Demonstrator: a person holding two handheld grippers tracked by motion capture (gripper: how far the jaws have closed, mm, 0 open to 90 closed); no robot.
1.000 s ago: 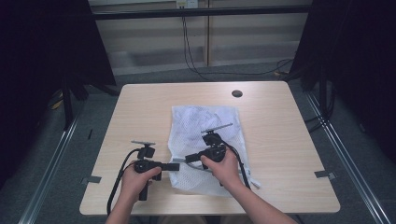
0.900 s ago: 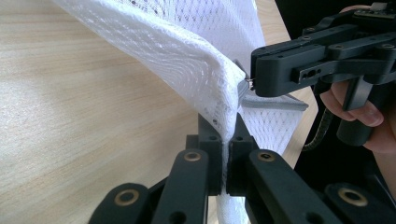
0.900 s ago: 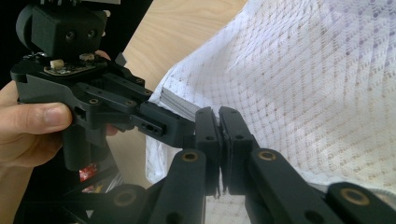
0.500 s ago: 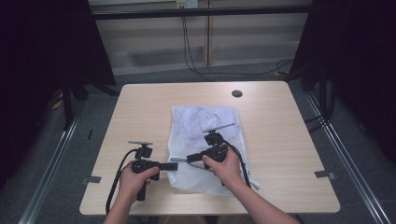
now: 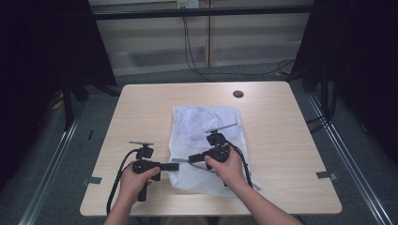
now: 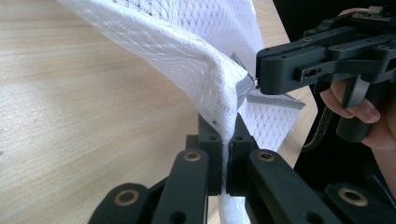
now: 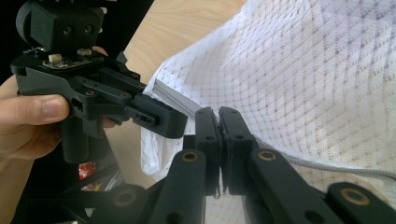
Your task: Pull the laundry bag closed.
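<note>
Left gripper (image 6: 223, 154): jaws fully closed, pinching a fold of the white mesh bag (image 6: 196, 56) between the pads. Fabric rises out of the jaws and drapes up and away over the wooden table (image 6: 84, 107). Just past the pinch, a grey zipper tape (image 6: 268, 99) runs along the bag's edge.

Right gripper (image 7: 219, 140): jaws also fully closed, clamped on the bag's edge (image 7: 299, 84) right where the grey zipper strip (image 7: 180, 103) meets the mesh. A thin grey cord (image 7: 327, 167) trails from the same spot along the bag. In the right gripper view the left gripper (image 7: 161, 119) sits just beside it, its tip at the same edge of the bag, with the left hand (image 7: 28, 121) wrapped around the handle.

High view: both hands near the table's front edge. Left gripper (image 5: 174, 166) points toward the bag's left edge near its front corner; right gripper (image 5: 191, 159) points back at it from above the bag, so the 2 tips sit very close together, facing each other. Right hand (image 5: 227, 166) is over the bag's front part.

Bag (image 5: 206, 124) lies mostly flat at mid-table, slightly right of centre, long side running front to back, front-left part lifted by the 2 grips. Farther back, a small dark round cap (image 5: 238, 93) sits in the table (image 5: 141, 108) near the far edge, well apart from the bag.
</note>
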